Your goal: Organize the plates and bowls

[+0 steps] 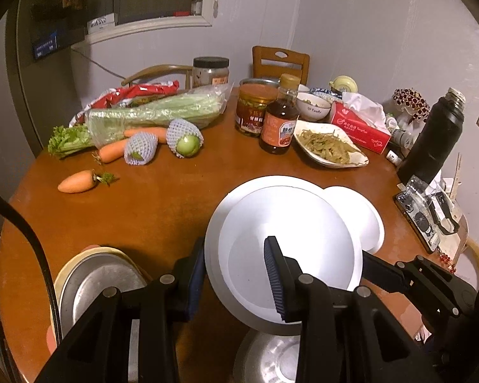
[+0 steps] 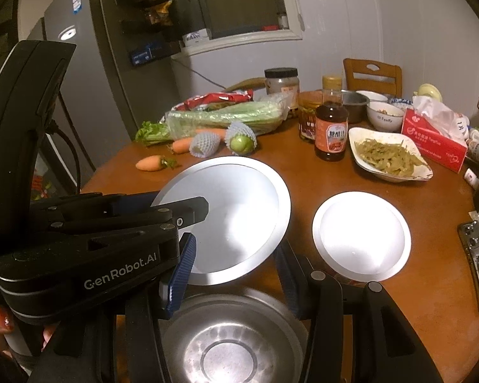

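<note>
My left gripper [image 1: 236, 282] is shut on the rim of a large white plate [image 1: 290, 249], one finger above and one below, and holds it tilted above the table; it also shows in the right wrist view [image 2: 236, 220]. A smaller white plate [image 2: 361, 236] lies flat on the brown table [image 2: 303, 178] to its right, partly hidden behind the held plate in the left wrist view [image 1: 364, 214]. My right gripper [image 2: 230, 281] is open, its fingers either side of a steel bowl [image 2: 230, 344] below it. A steel plate on a cream plate [image 1: 99, 281] sits at the near left.
At the back stand carrots [image 1: 78, 182], celery [image 1: 150, 115], netted fruit [image 1: 185, 138], jars and a sauce bottle [image 1: 277, 121], a dish of cooked vegetables [image 1: 330, 148], a small bowl [image 1: 313, 105], a tissue box [image 1: 361, 127], a black flask [image 1: 434, 137]. A phone [image 1: 421, 220] lies at the right edge.
</note>
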Demonstrator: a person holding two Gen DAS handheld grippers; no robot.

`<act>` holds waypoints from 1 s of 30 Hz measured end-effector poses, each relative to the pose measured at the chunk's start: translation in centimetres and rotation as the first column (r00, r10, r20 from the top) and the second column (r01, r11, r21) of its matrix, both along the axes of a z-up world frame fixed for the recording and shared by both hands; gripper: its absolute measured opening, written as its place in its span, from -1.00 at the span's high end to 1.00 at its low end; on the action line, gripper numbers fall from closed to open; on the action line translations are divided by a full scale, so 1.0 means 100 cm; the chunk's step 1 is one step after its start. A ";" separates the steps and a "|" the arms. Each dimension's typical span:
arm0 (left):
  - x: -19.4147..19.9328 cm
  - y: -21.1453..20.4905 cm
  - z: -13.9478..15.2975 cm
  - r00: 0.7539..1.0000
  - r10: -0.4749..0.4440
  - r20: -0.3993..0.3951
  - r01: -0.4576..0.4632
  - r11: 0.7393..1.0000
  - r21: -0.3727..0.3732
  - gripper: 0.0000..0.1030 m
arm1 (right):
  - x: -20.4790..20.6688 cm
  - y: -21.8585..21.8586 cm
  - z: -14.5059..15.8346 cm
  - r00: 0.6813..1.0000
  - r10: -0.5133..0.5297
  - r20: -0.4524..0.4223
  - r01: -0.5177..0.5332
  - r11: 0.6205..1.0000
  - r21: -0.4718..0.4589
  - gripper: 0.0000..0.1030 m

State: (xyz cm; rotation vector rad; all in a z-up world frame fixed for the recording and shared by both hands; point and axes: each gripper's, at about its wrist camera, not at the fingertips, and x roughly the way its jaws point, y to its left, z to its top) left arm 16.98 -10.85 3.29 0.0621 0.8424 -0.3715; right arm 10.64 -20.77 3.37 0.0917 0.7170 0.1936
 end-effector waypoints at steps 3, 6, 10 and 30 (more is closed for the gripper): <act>-0.010 0.000 0.006 1.000 -0.003 0.015 0.003 1.000 -0.003 0.29 | -0.010 0.000 0.007 1.000 0.000 0.017 0.000 1.000 0.001 -0.01; -0.021 0.000 0.013 1.000 -0.004 0.028 0.005 1.000 -0.005 0.29 | -0.021 0.002 0.012 0.999 -0.001 0.033 0.001 1.000 -0.001 0.00; -0.037 0.000 0.019 0.999 -0.007 0.044 0.007 1.000 -0.011 0.29 | -0.036 0.002 0.019 0.999 0.002 0.054 -0.002 1.000 -0.003 0.00; -0.098 -0.011 0.024 0.998 -0.034 0.055 0.034 0.999 0.006 0.29 | -0.099 -0.003 0.028 0.997 0.004 0.072 -0.003 1.000 -0.015 -0.01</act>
